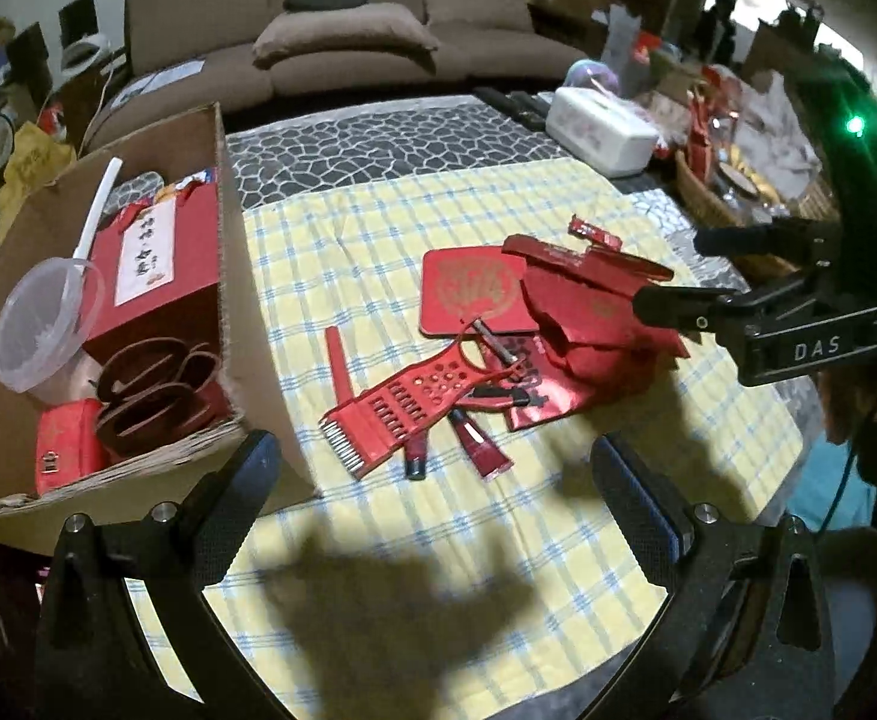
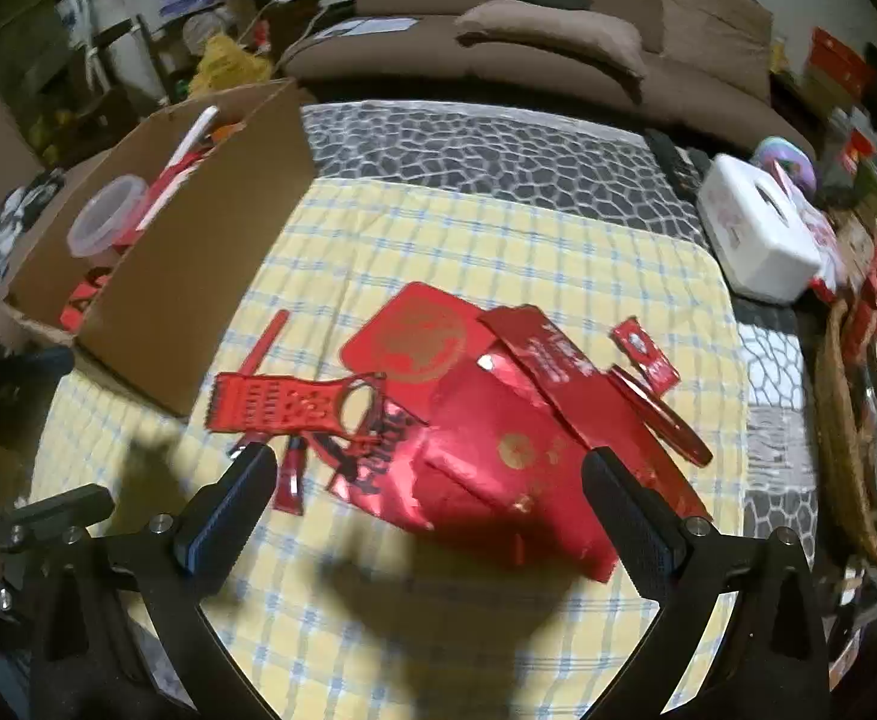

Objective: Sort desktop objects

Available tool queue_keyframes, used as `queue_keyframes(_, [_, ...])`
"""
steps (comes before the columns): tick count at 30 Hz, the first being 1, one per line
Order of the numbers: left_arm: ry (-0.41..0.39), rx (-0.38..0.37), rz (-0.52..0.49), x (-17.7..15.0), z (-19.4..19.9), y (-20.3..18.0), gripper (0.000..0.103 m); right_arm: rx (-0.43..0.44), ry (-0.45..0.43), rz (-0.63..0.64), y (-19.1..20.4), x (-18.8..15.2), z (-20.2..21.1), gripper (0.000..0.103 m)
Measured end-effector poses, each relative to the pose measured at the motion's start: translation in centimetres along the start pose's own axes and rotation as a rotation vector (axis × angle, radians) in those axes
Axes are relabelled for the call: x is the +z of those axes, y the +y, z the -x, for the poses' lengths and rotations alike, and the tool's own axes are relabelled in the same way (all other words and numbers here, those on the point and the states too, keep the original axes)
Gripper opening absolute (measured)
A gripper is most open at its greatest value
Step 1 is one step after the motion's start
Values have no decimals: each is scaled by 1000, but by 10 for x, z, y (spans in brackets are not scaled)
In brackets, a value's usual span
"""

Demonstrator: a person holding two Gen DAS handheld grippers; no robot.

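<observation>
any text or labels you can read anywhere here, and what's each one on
"DAS": white letters on the black body of the right gripper.
Red box in the cardboard box: dark characters on its white label, too blurred to read.
Red packets on the checked cloth: gold emblems and dark print, unreadable.

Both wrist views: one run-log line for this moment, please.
left gripper: open, empty | right gripper: open, above red bag | cardboard box: partly filled | red grater: on cloth

"DAS" in white letters on the black body of the right gripper (image 1: pixel 666 273), just right of the red bag (image 1: pixel 594 312). Red box (image 1: pixel 162 276) inside the cardboard box (image 1: pixel 240 324) has a white label with dark characters, not legible. Gold emblems on the red items, unreadable.
</observation>
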State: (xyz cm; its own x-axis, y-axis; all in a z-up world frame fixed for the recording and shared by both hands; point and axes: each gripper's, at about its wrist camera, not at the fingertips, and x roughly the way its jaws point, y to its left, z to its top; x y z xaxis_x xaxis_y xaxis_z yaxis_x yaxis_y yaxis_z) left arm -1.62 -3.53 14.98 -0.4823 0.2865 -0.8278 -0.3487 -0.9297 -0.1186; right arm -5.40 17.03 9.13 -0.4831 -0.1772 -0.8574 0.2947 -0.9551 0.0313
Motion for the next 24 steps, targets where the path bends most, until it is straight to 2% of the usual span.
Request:
queue_keyframes(5, [5, -32, 17, -2, -15, -7, 103, -2, -14, -95, -28, -8, -6, 103])
queue_keyframes(14, [60, -101, 17, -8, -56, -24, 103, -3, -47, -298, -83, -28, -21, 103])
queue_keyframes(21, [80, -162, 32, 5, -84, -37, 103, 6, -42, -425, -123, -45, -32, 102])
queue_keyframes(24, [87, -193, 34, 16, -98, -44, 103, 16, -29, -489, -142, -55, -36, 98])
